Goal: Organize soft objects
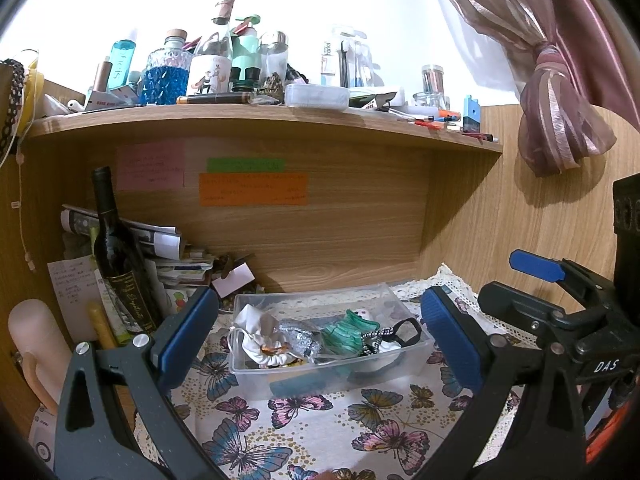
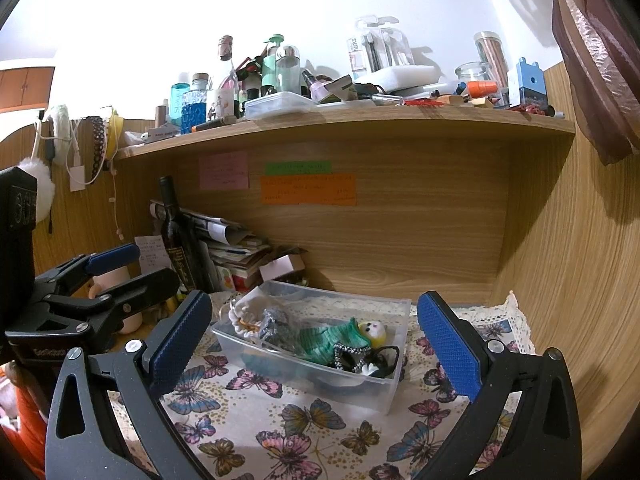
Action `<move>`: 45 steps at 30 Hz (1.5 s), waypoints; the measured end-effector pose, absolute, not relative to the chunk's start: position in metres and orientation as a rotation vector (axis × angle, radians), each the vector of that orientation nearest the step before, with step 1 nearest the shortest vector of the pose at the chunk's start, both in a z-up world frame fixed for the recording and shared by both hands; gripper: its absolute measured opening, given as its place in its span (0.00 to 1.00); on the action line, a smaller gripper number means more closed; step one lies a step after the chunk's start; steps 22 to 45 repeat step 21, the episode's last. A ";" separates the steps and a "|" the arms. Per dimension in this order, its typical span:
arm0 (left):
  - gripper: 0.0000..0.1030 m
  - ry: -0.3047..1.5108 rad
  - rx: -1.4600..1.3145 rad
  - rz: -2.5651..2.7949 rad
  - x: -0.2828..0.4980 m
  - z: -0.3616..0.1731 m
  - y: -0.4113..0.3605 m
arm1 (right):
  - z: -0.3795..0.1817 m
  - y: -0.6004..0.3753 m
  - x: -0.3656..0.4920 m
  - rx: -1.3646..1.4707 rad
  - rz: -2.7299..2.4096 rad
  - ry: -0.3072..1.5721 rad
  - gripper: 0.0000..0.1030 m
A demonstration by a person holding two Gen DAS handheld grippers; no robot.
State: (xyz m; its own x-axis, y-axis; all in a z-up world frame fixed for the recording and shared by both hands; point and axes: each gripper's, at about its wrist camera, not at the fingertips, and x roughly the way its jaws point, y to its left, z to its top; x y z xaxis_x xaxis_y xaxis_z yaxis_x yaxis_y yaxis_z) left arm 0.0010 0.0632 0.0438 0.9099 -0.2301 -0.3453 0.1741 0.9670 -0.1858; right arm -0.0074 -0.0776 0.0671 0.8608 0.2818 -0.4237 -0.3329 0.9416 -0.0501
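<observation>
Both the left gripper and the right gripper stand with jaws wide apart and empty, facing the clear box on the butterfly cloth, where the soft items lie heaped. Closing on the tangled black strap could drag out neighbouring pieces or tip the light box. The box's long axis runs left to right, parallel to the back panel

Butterfly cloth under clear bin

Bin on cloth, soft items inside (perhaps scrunchies), bottle left, shelf above
</observation>
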 end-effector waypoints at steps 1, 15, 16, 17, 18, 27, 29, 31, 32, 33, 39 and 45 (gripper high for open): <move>1.00 0.372 -0.152 -0.210 0.001 0.044 0.063 | 0.067 -0.077 -0.008 -0.125 0.322 0.426 1.00; 1.00 0.374 -0.148 -0.215 -0.001 0.043 0.061 | 0.065 -0.074 -0.007 -0.116 0.302 0.430 1.00; 1.00 0.375 -0.149 -0.216 -0.001 0.043 0.061 | 0.064 -0.074 -0.007 -0.115 0.301 0.430 1.00; 1.00 0.377 -0.151 -0.216 -0.001 0.042 0.061 | 0.064 -0.074 -0.007 -0.115 0.299 0.432 1.00; 1.00 0.378 -0.153 -0.215 -0.001 0.042 0.062 | 0.064 -0.074 -0.006 -0.115 0.297 0.433 1.00; 1.00 0.383 -0.162 -0.209 -0.001 0.042 0.063 | 0.062 -0.075 -0.005 -0.113 0.291 0.437 1.00; 1.00 0.383 -0.162 -0.209 -0.001 0.042 0.063 | 0.062 -0.075 -0.005 -0.113 0.291 0.437 1.00; 1.00 0.383 -0.162 -0.209 -0.001 0.042 0.063 | 0.062 -0.075 -0.005 -0.113 0.291 0.437 1.00; 1.00 0.383 -0.162 -0.209 -0.001 0.042 0.063 | 0.062 -0.075 -0.005 -0.113 0.291 0.437 1.00; 1.00 0.383 -0.162 -0.209 -0.001 0.042 0.063 | 0.062 -0.075 -0.005 -0.113 0.291 0.437 1.00; 1.00 0.383 -0.162 -0.209 -0.001 0.042 0.063 | 0.062 -0.075 -0.005 -0.113 0.291 0.437 1.00; 1.00 0.383 -0.162 -0.209 -0.001 0.042 0.063 | 0.062 -0.075 -0.005 -0.113 0.291 0.437 1.00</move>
